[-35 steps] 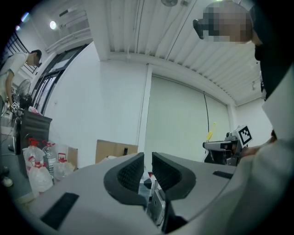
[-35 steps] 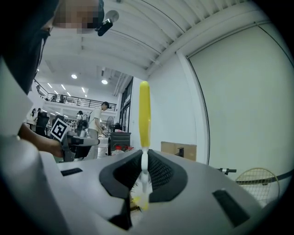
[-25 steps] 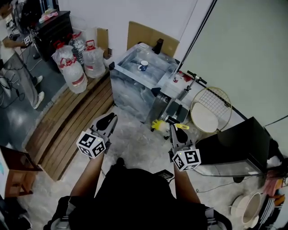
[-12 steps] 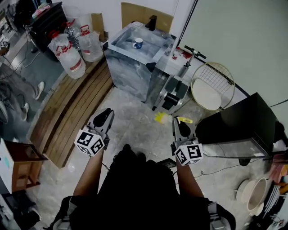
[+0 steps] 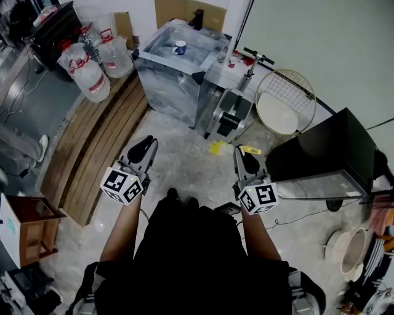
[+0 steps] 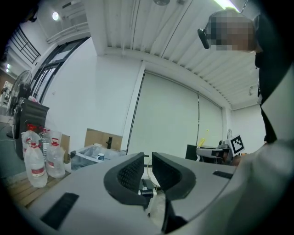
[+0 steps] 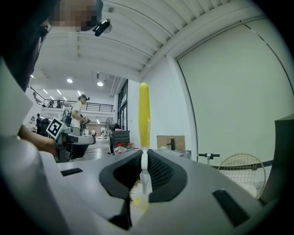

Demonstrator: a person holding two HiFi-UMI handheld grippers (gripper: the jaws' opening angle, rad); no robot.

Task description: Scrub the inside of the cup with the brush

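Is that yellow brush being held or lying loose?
Held: the right gripper has its jaws shut on the brush, at its white neck.

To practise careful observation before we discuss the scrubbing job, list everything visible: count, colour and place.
cup: one, blue and white, in the sink basin.
sink unit: one, grey, ahead by the far wall.
faucet: one, black, at the sink's far rim.
water jugs: at least two, clear with red caps, left of the sink.
wooden bench: one, brown slats, at left.
round wire frame: one, pale, right of the sink.
black box: one, far right.
brush: one, yellow handle, white neck, in the right gripper.
left gripper: jaws slightly apart, empty.
right gripper: clamped on the brush.
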